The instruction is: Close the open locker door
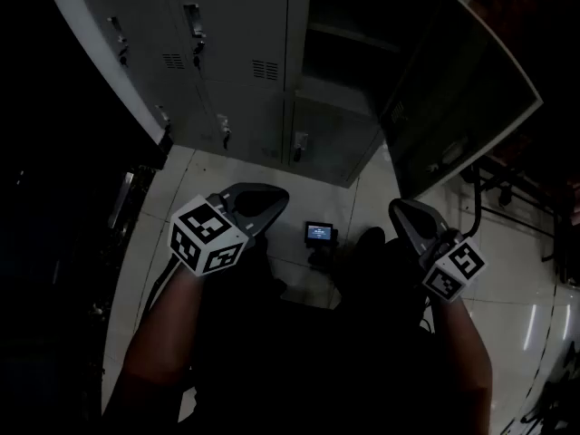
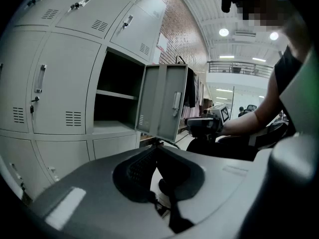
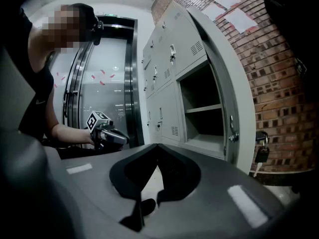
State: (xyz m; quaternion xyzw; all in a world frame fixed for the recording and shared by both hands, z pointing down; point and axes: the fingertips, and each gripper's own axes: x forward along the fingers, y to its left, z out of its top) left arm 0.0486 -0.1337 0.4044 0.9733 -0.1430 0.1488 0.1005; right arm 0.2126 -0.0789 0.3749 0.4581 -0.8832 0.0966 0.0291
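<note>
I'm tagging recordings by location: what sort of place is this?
Probably a locker area in a large indoor hall: a bank of grey metal lockers, one locker door standing open, beside a brick wall, on a glossy tiled floor.

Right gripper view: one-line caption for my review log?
Shut, empty right gripper faces the grey locker door, standing open beside its shelved compartment.

Left gripper (image 1: pixel 259 201) and right gripper (image 1: pixel 409 216) hover low, jaws together, empty.

Screen of floor device (image 1: pixel 318 233) too small to read; locker bank (image 1: pixel 236 25) top cut off by edge.
</note>
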